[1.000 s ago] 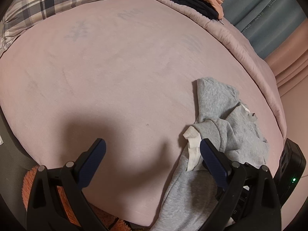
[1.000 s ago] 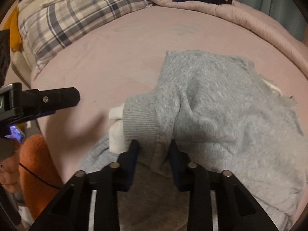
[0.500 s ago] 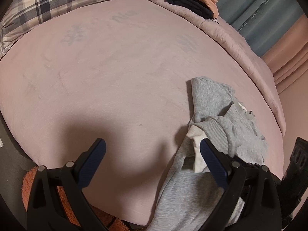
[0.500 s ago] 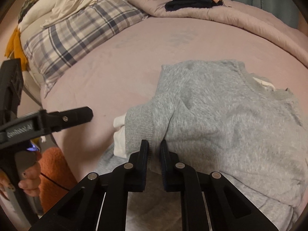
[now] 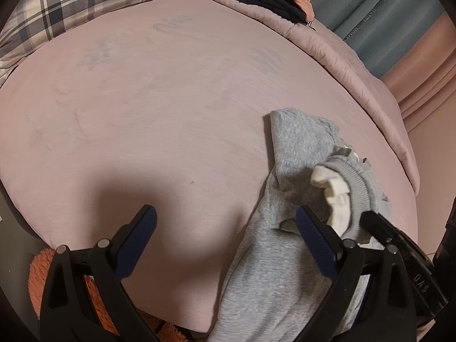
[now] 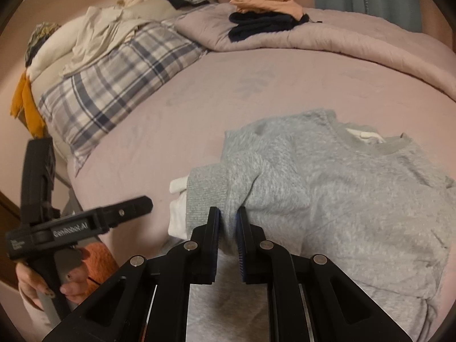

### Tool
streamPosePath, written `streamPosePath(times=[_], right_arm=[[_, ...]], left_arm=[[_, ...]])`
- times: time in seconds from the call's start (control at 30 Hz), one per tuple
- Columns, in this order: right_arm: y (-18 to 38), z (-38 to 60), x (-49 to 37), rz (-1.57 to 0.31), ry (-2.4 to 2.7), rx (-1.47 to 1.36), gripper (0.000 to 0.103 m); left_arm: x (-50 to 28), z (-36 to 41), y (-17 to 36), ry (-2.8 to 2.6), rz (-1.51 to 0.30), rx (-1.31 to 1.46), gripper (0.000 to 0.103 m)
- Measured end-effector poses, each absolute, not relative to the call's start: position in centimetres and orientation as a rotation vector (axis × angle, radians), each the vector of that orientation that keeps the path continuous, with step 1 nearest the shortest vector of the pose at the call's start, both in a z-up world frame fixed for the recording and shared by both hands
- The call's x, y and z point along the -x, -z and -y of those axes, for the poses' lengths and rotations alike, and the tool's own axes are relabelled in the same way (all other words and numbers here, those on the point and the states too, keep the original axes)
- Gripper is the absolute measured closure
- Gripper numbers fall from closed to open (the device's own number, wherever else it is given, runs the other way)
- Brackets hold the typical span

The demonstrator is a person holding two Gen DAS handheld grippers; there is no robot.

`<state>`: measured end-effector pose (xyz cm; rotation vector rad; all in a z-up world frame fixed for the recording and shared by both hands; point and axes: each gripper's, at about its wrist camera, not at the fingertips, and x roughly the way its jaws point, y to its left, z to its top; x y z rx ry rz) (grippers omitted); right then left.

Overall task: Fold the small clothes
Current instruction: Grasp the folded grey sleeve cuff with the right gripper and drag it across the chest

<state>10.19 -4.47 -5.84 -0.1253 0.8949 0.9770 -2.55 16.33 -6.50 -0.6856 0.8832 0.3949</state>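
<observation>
Left wrist view first: the grey sweater sits lower right on the pink bed, all bunched up, with one sleeve's ribbed cuff lifted and a bit of white lining poking out of it. The rest of it droops off the bed's near edge toward the bottom of the frame. The left claw is spread wide with nothing in it; its right finger is just over the sweater's left edge, left finger over bare sheet. The other claw's black finger comes in from the right and meets that cuff.

Right wrist view: the same sweater fills the right half, fuzzy and rumpled, collar toward the upper right. The right claw at bottom centre is pressed together, pinching the sleeve fabric right beside the cuff. The left claw shows at the left edge, held by a hand. A plaid pillow lies upper left, and folded dark clothes sit on the duvet at the top.
</observation>
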Motion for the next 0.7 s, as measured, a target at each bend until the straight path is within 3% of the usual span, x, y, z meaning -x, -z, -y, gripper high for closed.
streamPosePath(times=[0.7], right_arm=[[2.8, 7.9, -11.4, -0.812, -0.939, 0.000, 0.090]], left_arm=[[1.1, -14.5, 5.9, -0.346, -0.891, 0.624, 0.005]])
